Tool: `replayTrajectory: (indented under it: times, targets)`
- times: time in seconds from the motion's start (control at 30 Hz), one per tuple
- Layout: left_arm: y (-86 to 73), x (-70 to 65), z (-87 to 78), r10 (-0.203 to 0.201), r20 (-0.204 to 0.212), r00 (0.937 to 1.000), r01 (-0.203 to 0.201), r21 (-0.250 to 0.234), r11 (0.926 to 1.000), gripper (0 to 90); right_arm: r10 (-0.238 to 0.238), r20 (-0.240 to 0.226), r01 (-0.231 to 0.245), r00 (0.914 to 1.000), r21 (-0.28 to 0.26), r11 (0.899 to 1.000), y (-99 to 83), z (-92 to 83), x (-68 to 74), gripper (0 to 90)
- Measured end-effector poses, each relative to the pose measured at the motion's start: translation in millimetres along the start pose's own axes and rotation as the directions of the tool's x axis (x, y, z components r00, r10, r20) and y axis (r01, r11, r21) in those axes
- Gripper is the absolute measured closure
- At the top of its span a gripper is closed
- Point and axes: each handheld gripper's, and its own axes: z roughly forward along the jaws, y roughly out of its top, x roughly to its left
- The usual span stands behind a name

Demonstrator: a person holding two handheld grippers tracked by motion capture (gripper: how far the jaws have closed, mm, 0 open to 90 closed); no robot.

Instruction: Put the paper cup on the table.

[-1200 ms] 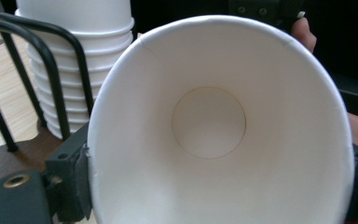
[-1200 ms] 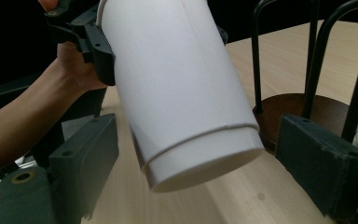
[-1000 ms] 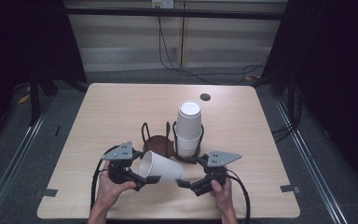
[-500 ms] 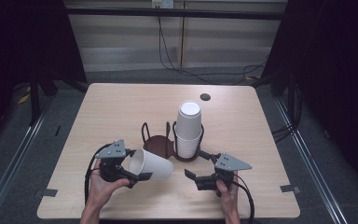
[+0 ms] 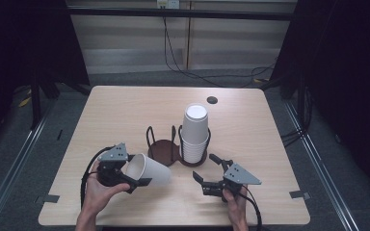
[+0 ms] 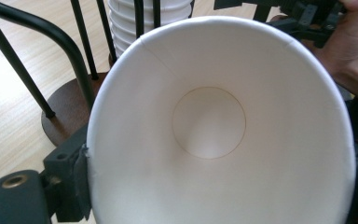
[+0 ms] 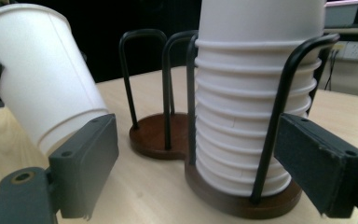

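A white paper cup [image 5: 154,172] lies on its side near the table's front left, and my left gripper [image 5: 134,173] is shut on its rim. In the left gripper view the cup's open mouth [image 6: 209,121] faces the camera, with a jaw pad [image 6: 72,186] pressed on its left edge. My right gripper [image 5: 204,167] stands open to the right of the cup, apart from it, with nothing between its pads [image 7: 86,158]. A tall stack of white cups [image 5: 194,132] fills the right ring of a dark wire holder [image 5: 164,150]. The holder's left ring is empty.
The holder's brown base [image 7: 154,135] and black wire loops stand just beyond both grippers. A small dark round spot [image 5: 212,100] marks the table's far side. Tape marks [image 5: 298,194] sit near the front corners. Bare wood [image 5: 125,115] stretches left of and behind the holder.
My right gripper has drawn back from the cup's base toward the front edge, opening a gap. The left gripper with the cup has shifted slightly left.
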Motion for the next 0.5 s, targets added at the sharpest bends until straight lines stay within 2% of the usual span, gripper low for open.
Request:
replayTrajectory:
  times: [0.17, 0.23, 0.43, 0.5]
  targets:
    - [2.4, 2.6, -5.3, -0.002, -0.013, 0.9999, 0.002, 0.035, 0.9994, 11.7, -0.01, -0.011, 0.009, 0.9999, -0.036, 0.999, -1.3, -2.6, -0.9, 13.8]
    - [5.2, 6.1, -11.2, 0.0, -0.04, 0.9992, 0.002, 0.049, 0.9988, 11.6, -0.014, -0.009, 0.014, 0.9999, -0.05, 0.999, -2.2, -4.3, 0.7, 13.6]
    - [8.2, 13.7, -20.4, 0.003, -0.052, 0.9986, 0.001, 0.061, 0.9982, 11.7, -0.017, -0.026, 0.016, 0.9995, -0.053, 0.998, -2.3, -4.7, 0.4, 13.3]
    - [10.6, 14.9, -21.0, 0.01, -0.066, 0.9977, -0.004, 0.089, 0.996, 11.7, -0.02, -0.025, 0.019, 0.9995, -0.056, 0.998, -2.5, -5.0, 0.3, 13.3]
